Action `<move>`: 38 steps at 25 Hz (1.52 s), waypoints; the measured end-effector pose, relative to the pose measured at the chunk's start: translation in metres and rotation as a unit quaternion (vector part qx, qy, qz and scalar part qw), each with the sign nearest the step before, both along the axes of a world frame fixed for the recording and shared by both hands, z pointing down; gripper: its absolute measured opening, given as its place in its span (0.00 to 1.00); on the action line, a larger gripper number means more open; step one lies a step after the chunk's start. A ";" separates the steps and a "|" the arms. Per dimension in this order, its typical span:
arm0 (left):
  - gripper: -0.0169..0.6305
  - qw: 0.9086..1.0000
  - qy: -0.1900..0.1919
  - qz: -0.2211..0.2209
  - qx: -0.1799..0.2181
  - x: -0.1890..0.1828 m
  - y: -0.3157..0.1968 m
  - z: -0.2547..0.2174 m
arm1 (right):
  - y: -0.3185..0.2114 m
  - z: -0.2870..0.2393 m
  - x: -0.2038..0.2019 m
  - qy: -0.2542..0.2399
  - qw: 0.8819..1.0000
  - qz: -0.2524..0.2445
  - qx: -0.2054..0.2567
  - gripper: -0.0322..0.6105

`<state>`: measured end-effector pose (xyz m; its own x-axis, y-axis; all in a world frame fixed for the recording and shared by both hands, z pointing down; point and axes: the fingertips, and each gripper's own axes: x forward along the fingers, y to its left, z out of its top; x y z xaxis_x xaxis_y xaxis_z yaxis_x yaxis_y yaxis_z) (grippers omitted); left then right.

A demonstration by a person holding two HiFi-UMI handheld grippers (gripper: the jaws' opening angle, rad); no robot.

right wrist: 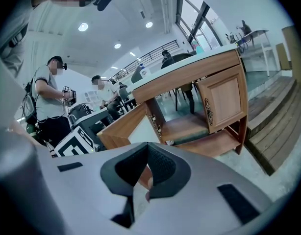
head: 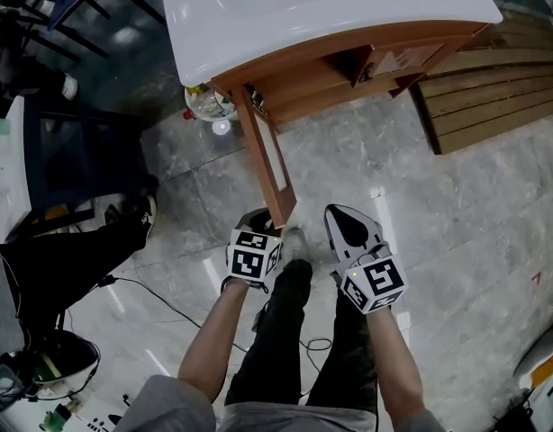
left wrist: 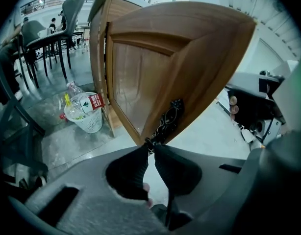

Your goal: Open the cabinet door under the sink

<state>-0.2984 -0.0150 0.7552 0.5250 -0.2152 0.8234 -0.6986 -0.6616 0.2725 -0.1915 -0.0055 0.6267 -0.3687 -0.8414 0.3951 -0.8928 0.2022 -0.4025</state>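
The left claw [left wrist: 151,148] is clenching the lower tip of the ornate dark handle [left wrist: 169,119], its 2 pads pinching together on the metal. The rest of the handle is running up and away just beyond the tips. The cabinet door [left wrist: 155,67] is filling the space ahead of and above this claw. It is standing swung well out from the cabinet [right wrist: 189,126], with its free edge nearest the claw and its hinged edge further off to the left.

From above, the door is showing edge-on, reaching from under the white sink [head: 285,16] down toward the left claw. The opening behind it is lying exposed, with a bare shelf showing inside.

The right claw [right wrist: 147,163] is hanging clenched on nothing, beside the left one and clear of the door. A 2nd door [right wrist: 224,99] is standing ahead of it to the right, looking slightly ajar. A white waste basket [left wrist: 87,119] is sitting on the floor beyond the left claw, to the left past the cabinet's side.

The task is looking nearly complete, since the door is already standing wide. What is probably remaining is at most a little more swing, then letting go of the handle.
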 end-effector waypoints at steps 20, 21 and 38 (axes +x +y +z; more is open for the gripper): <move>0.04 0.993 0.066 -0.075 0.061 -0.011 -0.005 -0.173 | -0.005 -0.115 -0.003 -0.001 0.999 -0.026 0.019 0.06; 0.04 0.992 0.072 -0.077 0.068 -0.009 -0.005 -0.189 | -0.006 -0.128 -0.004 -0.001 0.999 -0.031 0.023 0.06; 0.04 0.943 0.198 -0.082 0.253 0.048 -0.015 -0.456 | -0.004 -0.339 0.006 0.025 0.984 -0.087 0.151 0.06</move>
<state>-0.2507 -0.0304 0.2995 0.6953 -0.6339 0.3388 -0.7128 -0.6686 0.2117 -0.1856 -0.0092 0.2873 -0.5043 -0.8492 0.1569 -0.8510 0.4578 -0.2573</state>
